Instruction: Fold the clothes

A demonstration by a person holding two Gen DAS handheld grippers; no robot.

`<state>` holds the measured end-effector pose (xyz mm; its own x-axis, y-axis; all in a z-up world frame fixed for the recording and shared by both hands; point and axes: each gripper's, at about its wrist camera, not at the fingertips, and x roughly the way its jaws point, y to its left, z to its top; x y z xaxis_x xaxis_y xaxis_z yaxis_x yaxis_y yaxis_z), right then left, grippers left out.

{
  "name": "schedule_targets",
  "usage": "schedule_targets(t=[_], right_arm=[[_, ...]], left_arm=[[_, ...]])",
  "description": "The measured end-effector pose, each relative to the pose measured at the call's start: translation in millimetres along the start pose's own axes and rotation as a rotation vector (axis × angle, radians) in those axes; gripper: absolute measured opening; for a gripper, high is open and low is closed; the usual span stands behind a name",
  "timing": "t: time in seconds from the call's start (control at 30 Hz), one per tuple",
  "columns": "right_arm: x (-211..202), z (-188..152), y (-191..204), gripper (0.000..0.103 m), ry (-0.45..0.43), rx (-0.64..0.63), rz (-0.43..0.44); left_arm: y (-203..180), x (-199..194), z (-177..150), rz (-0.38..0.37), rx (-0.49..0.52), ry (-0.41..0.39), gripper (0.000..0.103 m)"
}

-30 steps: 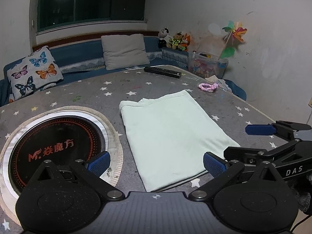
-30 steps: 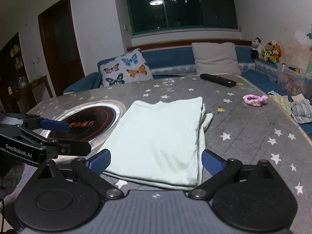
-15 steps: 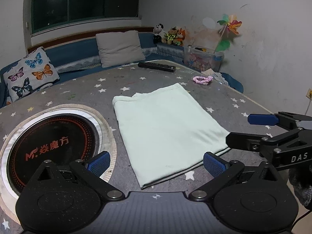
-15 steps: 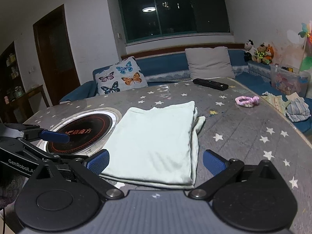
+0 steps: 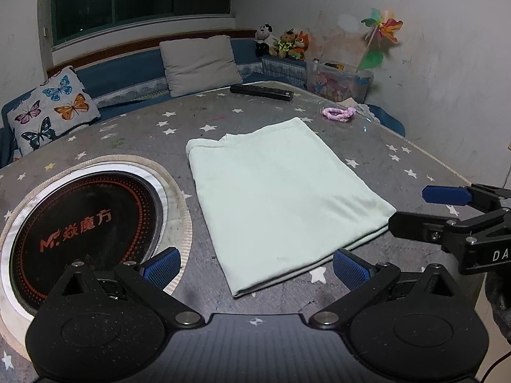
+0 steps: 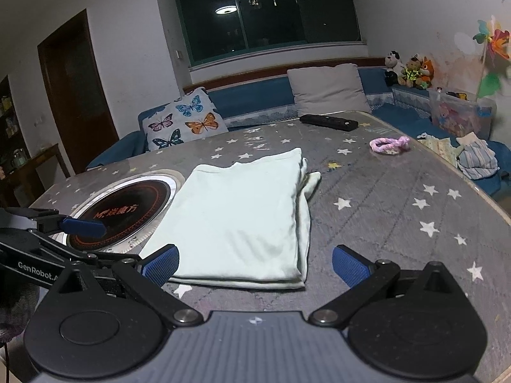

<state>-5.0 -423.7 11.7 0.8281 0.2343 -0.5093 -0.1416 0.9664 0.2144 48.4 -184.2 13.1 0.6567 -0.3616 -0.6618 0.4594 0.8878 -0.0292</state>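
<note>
A pale green garment [image 5: 281,198] lies folded into a flat rectangle on the grey star-patterned table [image 5: 399,166]; it also shows in the right wrist view [image 6: 242,217]. My left gripper [image 5: 254,266] is open and empty, held above the table just short of the garment's near edge. My right gripper [image 6: 255,263] is open and empty, also just short of the near edge. Each gripper shows in the other's view: the right one at the garment's right corner [image 5: 412,210], the left one over the hob [image 6: 70,233].
A round black induction hob [image 5: 86,220] is set in the table left of the garment. A black remote [image 5: 262,92] and a pink hair band [image 5: 338,113] lie at the far side. A sofa with cushions and a toy box stand behind the table.
Both grippers have drawn back and up from the garment, which now sits farther off. The garment lies still and both stay open.
</note>
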Motion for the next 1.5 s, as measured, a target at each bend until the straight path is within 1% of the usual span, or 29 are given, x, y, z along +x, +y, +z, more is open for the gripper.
schedule_targets(t=[0.27, 1.5], right_arm=[[-0.5, -0.8, -3.4, 0.103, -0.004, 0.021, 0.005], [2.1, 1.8, -1.9, 0.103, -0.001, 0.039, 0.011]], left_arm=[[-3.7, -0.6, 0.3, 0.002, 0.009, 0.001, 0.103], [-5.1, 0.9, 1.9, -0.008, 0.009, 0.006, 0.103]])
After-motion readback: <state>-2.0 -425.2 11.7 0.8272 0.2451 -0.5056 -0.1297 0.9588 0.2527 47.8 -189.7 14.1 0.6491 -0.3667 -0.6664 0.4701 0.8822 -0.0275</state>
